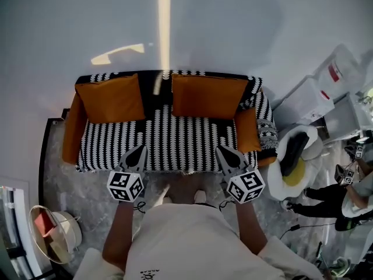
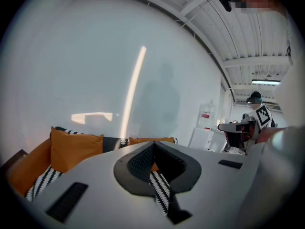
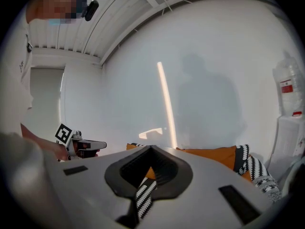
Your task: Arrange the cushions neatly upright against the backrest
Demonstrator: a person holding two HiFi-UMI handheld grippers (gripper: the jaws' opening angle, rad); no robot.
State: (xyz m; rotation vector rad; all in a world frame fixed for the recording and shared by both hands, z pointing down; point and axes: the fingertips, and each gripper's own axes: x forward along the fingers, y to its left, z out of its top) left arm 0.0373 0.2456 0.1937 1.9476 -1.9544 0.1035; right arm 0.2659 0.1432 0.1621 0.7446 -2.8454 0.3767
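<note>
Soft, even brightness. A warm streak (image 1: 164, 22) glares on the white wall (image 1: 58, 28) at 12 o'clock; a faint shadow (image 3: 209, 99) lies beside it. Both gripper views bulge, with black corners.

No legible text, red label (image 1: 333, 73) on white container (image 1: 348, 60) unreadable

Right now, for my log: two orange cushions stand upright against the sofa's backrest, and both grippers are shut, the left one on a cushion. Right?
Not quite: the left gripper is shut on nothing; the left gripper view shows its jaws together and empty. The rest holds: the left cushion and right cushion stand upright against the backrest, and the right gripper is shut.
</note>
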